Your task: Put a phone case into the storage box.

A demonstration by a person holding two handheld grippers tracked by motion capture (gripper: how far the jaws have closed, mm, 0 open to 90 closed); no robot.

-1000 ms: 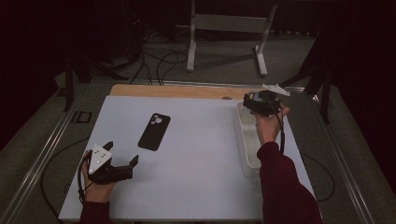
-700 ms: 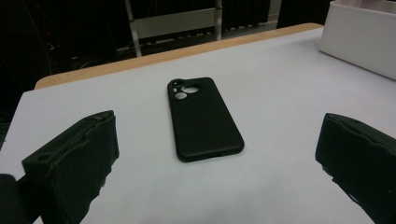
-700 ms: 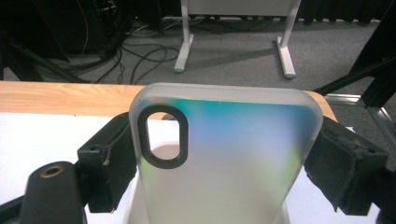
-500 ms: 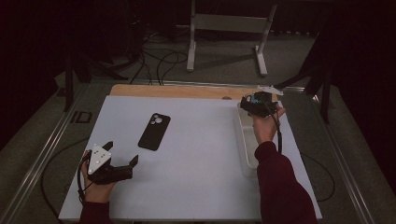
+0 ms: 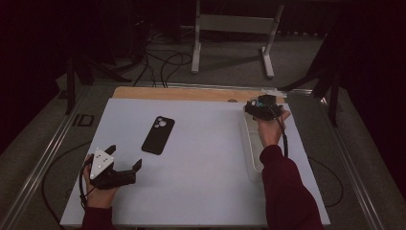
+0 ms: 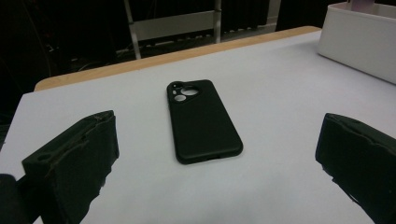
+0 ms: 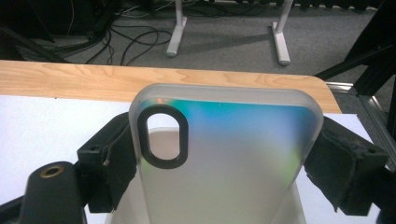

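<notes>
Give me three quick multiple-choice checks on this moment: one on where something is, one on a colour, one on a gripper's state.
1. Where does the black phone case lie?
A. flat on the white table top
B. inside the white bin
C. on the floor

2. What colour is the case between the right gripper's jaws?
A. red
B. frosted clear with an iridescent sheen
C. black

3. How is the left gripper?
A. shut on the black case
B. open, holding nothing
C. shut on a cable

Answers: 1 A, it lies flat on the table top, apart from the white bin. 2 B, translucent, rainbow-tinted. 3 B, jaws stand wide apart, short of the case.
</notes>
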